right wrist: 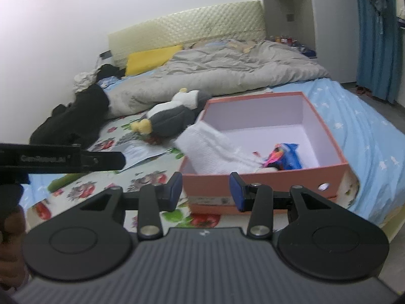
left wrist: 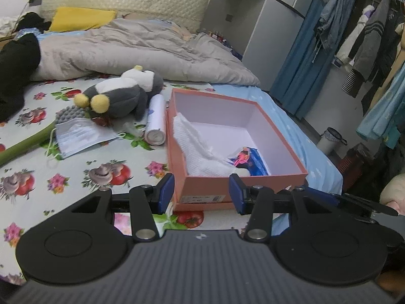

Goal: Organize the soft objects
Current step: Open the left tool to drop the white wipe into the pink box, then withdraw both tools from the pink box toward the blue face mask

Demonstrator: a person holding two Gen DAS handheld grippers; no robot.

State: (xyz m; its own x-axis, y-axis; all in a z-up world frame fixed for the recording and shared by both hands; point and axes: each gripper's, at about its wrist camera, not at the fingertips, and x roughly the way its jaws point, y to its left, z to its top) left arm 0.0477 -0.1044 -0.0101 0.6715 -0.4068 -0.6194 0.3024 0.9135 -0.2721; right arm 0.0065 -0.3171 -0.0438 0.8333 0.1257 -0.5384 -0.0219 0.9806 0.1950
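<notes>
An open pink box (left wrist: 278,136) (right wrist: 326,131) sits on the bed. A white cloth (left wrist: 200,149) (right wrist: 210,147) drapes over its left wall, and a blue and pink soft item (left wrist: 249,158) (right wrist: 284,155) lies in its near corner. A grey and white plush penguin (left wrist: 121,93) (right wrist: 172,116) lies left of the box. A face mask (left wrist: 78,135), a white roll (left wrist: 155,119) and a grey bumpy pad (left wrist: 69,114) lie near it. My left gripper (left wrist: 201,193) is open and empty before the box's near wall. My right gripper (right wrist: 205,191) is open and empty, also before that wall.
A grey duvet (left wrist: 141,50) and a yellow pillow (left wrist: 81,21) cover the far part of the bed. Black clothing (left wrist: 15,76) lies at the left. A green mat edge (left wrist: 22,144) is beside the mask. Clothes hang on a rack (left wrist: 367,38) at the right, past the bed edge.
</notes>
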